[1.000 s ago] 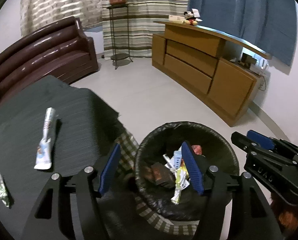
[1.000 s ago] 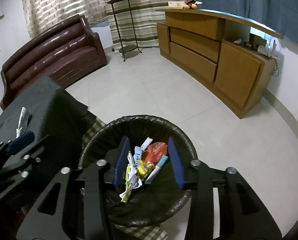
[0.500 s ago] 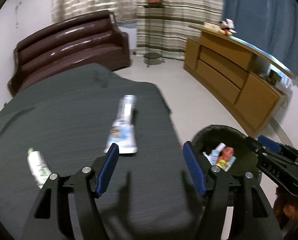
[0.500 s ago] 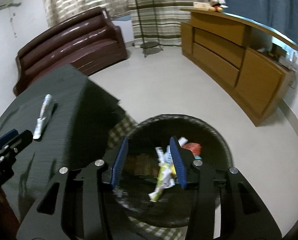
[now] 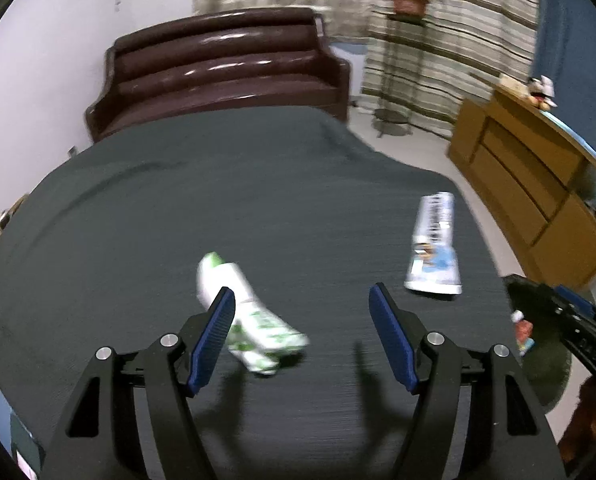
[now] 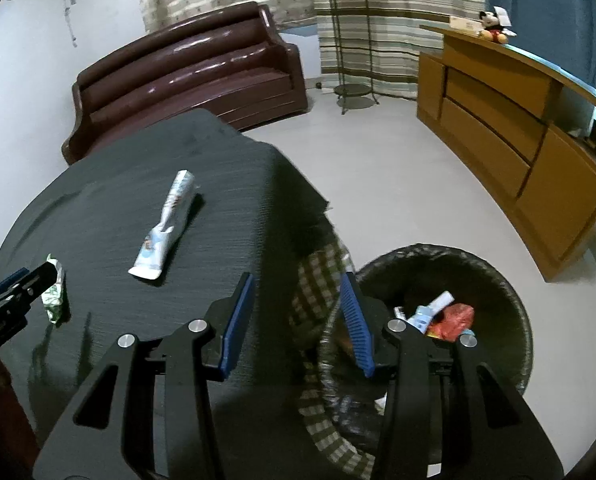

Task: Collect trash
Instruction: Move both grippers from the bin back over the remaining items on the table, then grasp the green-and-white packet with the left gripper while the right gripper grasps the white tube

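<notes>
A green-and-white crumpled wrapper (image 5: 250,312) lies on the dark tablecloth (image 5: 178,200), just ahead of my open, empty left gripper (image 5: 302,336) near its left finger. A white-and-blue squeezed tube (image 5: 434,248) lies farther right; it also shows in the right wrist view (image 6: 166,224), as does the wrapper (image 6: 54,292). My right gripper (image 6: 298,320) is open and empty over the table's edge beside the black-lined bin (image 6: 498,280), which holds several pieces of trash (image 6: 446,316).
A brown leather sofa (image 5: 218,68) stands behind the table. A wooden counter (image 6: 498,120) runs along the right wall. A plant stand (image 6: 346,40) is by the striped curtains. A checked cloth (image 6: 318,280) hangs under the tablecloth beside the bin.
Both grippers have swung left from over the bin toward the table. The left one now faces the wrapper. The right one has opened wider.
</notes>
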A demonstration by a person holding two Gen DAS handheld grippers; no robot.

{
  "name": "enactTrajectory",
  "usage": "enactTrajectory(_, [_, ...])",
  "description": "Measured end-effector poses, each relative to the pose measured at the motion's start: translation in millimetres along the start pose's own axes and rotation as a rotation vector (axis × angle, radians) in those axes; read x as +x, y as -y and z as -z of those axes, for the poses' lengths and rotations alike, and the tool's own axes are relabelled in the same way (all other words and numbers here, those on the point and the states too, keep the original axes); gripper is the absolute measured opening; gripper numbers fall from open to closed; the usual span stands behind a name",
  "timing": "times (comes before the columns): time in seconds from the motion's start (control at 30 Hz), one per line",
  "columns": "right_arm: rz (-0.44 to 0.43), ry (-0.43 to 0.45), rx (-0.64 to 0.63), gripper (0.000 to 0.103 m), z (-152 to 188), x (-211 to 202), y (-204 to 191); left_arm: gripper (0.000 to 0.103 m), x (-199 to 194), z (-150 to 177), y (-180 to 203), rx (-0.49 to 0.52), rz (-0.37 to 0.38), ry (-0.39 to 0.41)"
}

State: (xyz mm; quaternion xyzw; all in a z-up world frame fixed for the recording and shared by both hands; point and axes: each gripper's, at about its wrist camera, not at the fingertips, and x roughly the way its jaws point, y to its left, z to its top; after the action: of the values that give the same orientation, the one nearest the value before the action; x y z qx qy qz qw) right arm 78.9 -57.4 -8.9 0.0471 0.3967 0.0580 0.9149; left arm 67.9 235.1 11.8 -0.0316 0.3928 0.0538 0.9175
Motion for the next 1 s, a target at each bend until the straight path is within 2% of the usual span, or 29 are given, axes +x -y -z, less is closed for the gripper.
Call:
enactTrajectory(0.17, [-0.017,-0.009,-0.024,0.043,-2.0,3.2,-19.6,0.068,14.1,0.9,-17.8,-0.059,-0.018,-0.046])
enactTrajectory(0.43, [-0.026,-0.025,-0.045,0.044,-3.2,9.5,-36.0,0.067,34.8,-0.4,-30.2,-0.12,0.038,-0.116])
enactTrajectory(0.47, [-0.027,-0.027,-0.048,0.043,-3.7,10.1,-38.3,0.064,33.4,-0.9,-31.3,-0.112,0.038,-0.108])
enactTrajectory(0.57, [-0.029,-0.033,-0.056,0.044,-5.8,13.5,-43.5,0.048,34.0,-2.8,-31.0,-0.076,0.039,-0.098])
enactTrajectory(0.6, [-0.029,-0.035,-0.058,0.044,-7.1,14.4,-44.6,0.037,35.2,-3.8,-31.2,-0.065,0.043,-0.096])
enactTrajectory(0.63, [-0.031,-0.037,-0.061,0.044,-8.6,16.1,-46.9,0.035,35.8,-5.0,-30.7,-0.046,0.051,-0.091])
enactTrajectory(1.0, [-0.068,-0.047,-0.094,0.044,-24.1,35.4,-74.9,0.031,46.6,-18.2,-35.5,0.031,0.076,-0.077])
